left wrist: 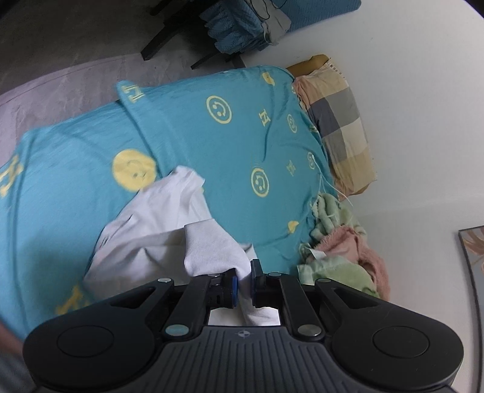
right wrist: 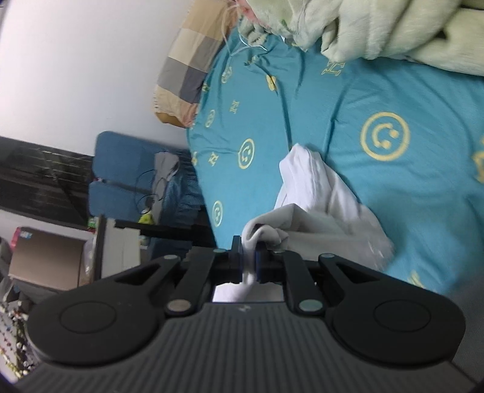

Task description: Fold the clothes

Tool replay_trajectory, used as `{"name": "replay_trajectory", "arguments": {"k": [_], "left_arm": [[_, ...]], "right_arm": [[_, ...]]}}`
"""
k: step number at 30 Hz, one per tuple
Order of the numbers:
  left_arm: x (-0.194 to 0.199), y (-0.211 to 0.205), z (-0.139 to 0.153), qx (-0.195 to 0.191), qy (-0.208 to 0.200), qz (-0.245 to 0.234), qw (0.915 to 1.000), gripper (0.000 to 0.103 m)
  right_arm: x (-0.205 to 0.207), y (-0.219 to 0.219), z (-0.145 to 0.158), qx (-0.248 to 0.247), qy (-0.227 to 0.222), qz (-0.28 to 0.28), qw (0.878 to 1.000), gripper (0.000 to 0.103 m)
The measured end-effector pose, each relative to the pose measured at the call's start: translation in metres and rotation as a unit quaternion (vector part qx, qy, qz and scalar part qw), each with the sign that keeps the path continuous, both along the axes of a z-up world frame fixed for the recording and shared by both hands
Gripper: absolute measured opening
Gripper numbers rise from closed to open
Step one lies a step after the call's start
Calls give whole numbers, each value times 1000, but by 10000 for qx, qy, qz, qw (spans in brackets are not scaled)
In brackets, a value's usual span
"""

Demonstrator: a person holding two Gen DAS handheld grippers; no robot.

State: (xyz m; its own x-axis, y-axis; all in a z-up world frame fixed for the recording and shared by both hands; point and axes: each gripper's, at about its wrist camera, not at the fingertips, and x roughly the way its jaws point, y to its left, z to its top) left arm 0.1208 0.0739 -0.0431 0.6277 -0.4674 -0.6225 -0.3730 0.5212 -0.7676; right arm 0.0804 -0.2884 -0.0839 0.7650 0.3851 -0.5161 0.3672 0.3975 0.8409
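A white garment (left wrist: 160, 223) lies bunched on a bed covered by a turquoise sheet (left wrist: 211, 145) with yellow smiley prints. My left gripper (left wrist: 244, 278) is shut on a fold of the white garment, which hangs from its jaws down toward the bed. In the right wrist view the same white garment (right wrist: 317, 205) trails across the turquoise sheet (right wrist: 393, 187). My right gripper (right wrist: 248, 257) is shut on another bunched edge of it, lifted above the bed near the bed's edge.
A checked pillow (left wrist: 338, 127) lies at the head of the bed by the white wall. A green and pink blanket (left wrist: 341, 251) is heaped beside it, also in the right wrist view (right wrist: 378, 27). A blue chair (right wrist: 121, 169) and cardboard box (right wrist: 45, 257) stand beside the bed.
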Motion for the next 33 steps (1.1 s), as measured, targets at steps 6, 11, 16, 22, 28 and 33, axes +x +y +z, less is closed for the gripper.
{"name": "replay_trajectory", "arguments": {"k": [6, 11, 16, 22, 28, 33], "left_arm": [[87, -5, -74, 184, -129, -268, 9994, 9], [126, -6, -110, 579, -146, -501, 9970, 10], [140, -14, -126, 1003, -225, -759, 9918, 11], [132, -34, -106, 1836, -616, -1125, 9746, 28], [113, -59, -76, 3069, -1332, -1469, 9309, 84], [119, -75, -90, 3526, -1132, -1850, 9103, 84]], "right_arm": [[84, -8, -54, -64, 299, 2, 9995, 11], [133, -11, -101, -42, 333, 110, 9994, 11], [160, -9, -120, -302, 409, 260, 9984, 11], [163, -6, -115, -683, 278, 560, 9957, 16], [140, 17, -66, -1905, -818, 1124, 9718, 70], [150, 37, -66, -2860, -848, 1661, 9399, 72]]}}
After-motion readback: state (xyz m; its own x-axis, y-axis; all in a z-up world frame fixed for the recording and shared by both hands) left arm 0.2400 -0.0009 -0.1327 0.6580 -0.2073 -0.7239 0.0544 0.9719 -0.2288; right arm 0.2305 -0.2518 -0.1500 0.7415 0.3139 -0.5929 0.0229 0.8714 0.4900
